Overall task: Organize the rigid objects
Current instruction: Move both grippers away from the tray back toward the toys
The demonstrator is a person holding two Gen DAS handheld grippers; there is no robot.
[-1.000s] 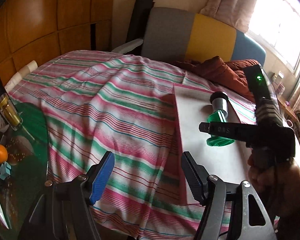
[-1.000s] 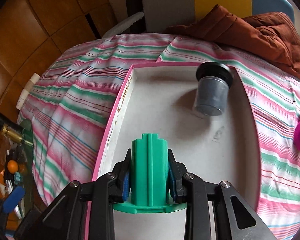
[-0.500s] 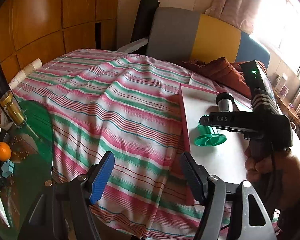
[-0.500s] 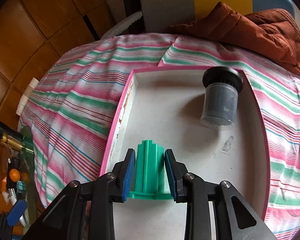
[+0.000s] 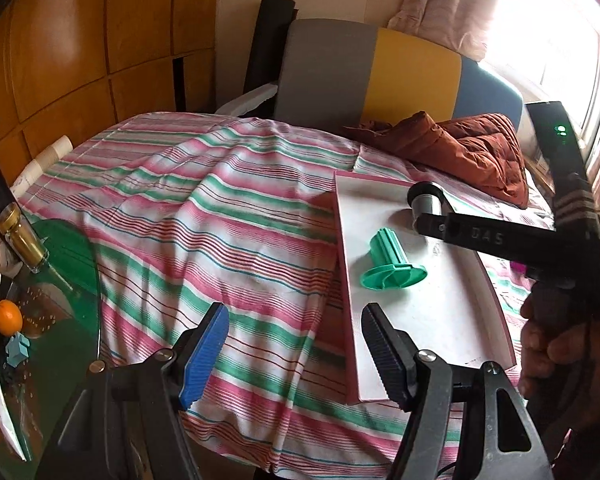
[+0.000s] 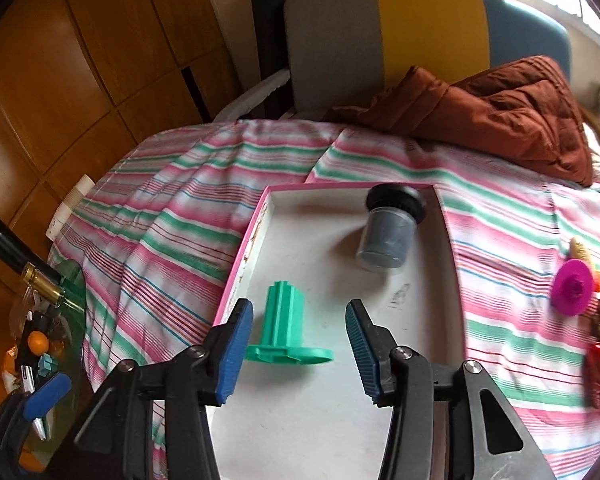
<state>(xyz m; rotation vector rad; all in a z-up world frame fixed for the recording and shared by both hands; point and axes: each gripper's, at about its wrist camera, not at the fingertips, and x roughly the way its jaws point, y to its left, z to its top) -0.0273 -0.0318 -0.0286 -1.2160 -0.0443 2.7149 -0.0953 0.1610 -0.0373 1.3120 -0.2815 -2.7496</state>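
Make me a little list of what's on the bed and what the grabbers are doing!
tray: pink-edged white tray on the striped bedspread
in tray: green toy piece standing on its flat base; grey jar with black lid
beside tray: magenta disc
right hand-held gripper: jaws just opened, green piece released
left hand-held gripper: open, empty

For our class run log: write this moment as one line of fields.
right gripper: open, jaws just opening, clear of green spool | spool: upright in tray | left gripper: open, empty
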